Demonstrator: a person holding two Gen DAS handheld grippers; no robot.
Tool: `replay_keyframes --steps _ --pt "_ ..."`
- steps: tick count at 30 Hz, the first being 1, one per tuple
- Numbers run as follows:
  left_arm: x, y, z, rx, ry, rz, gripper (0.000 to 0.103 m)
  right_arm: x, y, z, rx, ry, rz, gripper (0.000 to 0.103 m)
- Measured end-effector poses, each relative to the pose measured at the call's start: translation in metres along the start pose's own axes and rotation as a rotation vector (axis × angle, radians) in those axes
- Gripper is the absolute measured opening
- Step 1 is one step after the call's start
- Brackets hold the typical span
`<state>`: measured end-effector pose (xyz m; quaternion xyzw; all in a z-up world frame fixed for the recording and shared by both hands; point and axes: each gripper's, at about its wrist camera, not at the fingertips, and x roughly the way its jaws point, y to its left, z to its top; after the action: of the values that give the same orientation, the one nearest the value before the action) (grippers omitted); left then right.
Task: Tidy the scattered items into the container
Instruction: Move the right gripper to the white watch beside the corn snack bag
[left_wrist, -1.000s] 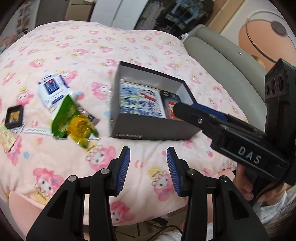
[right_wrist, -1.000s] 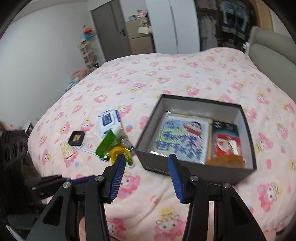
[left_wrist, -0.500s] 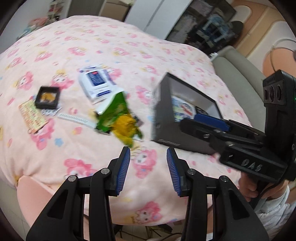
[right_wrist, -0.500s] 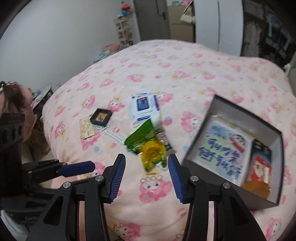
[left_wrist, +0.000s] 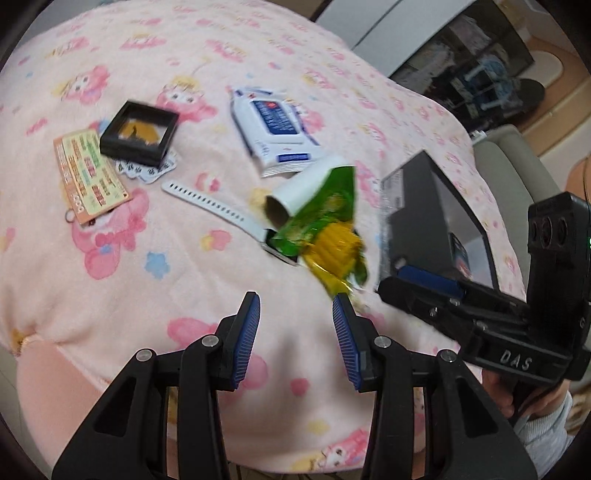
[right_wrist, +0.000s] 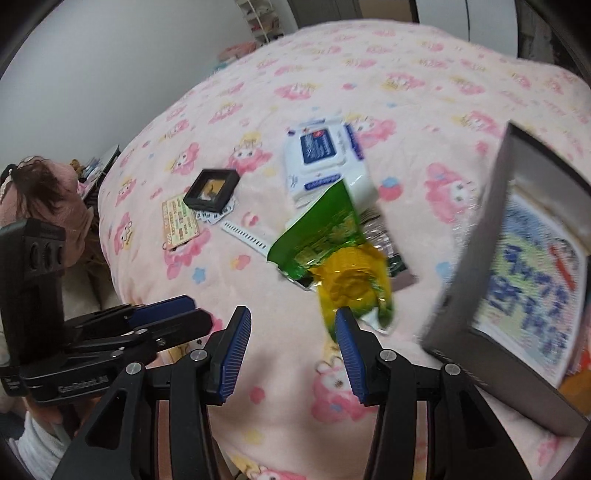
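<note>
Both grippers have dropped toward the bed and swung away from the box, so the loose clutter now fills the middle of each view where the box sat a second ago. That puts the pickup within reach and nothing is gripped yet.

Working left to right in the left wrist view: an orange card (left_wrist: 86, 173) lies flat on the pink quilt (left_wrist: 110, 277), a small black frame (left_wrist: 139, 133) just beside it on some stickers, then a white watch strap (left_wrist: 212, 206) running toward the pile. Up beyond it sits a wipes pack (left_wrist: 275, 129), and a cardboard roll (left_wrist: 306, 188) lies touching the green-and-yellow snack bag (left_wrist: 325, 229), the closest item. Right of that stands the dark box (left_wrist: 413, 206), already holding a printed packet.

The left gripper (left_wrist: 295, 332) has its blue pads spread with nothing between them, short of the snack bag. The right gripper (right_wrist: 293, 334) is spread and empty too, its right pad just at the bag's yellow end.

Looks like the snack bag goes first, though crinkly foil may slip.
</note>
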<state>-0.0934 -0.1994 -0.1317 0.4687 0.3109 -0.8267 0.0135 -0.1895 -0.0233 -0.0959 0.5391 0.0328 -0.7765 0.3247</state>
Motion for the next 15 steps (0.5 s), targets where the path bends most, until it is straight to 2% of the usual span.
replay_keyframes --steps 5,10,13,14,15 --pt "0.026 0.016 0.015 -0.038 -0.012 0.013 0.041 0.035 -0.004 0.001 0.042 0.067 0.056 0.041" --pt "0.055 0.037 0.037 -0.12 -0.011 0.028 0.038 0.07 -0.003 -0.001 0.051 0.127 0.106 0.034" --pt "0.068 0.045 0.04 -0.164 0.006 0.03 0.035 0.09 -0.013 0.0 0.092 0.155 0.055 0.03" --pt "0.071 0.047 0.039 -0.174 0.004 0.031 0.035 0.094 -0.017 -0.001 0.109 0.157 0.046 0.022" --pt "0.074 0.049 0.039 -0.183 0.003 0.03 0.035 0.096 -0.021 0.0 0.125 0.15 0.045 0.019"
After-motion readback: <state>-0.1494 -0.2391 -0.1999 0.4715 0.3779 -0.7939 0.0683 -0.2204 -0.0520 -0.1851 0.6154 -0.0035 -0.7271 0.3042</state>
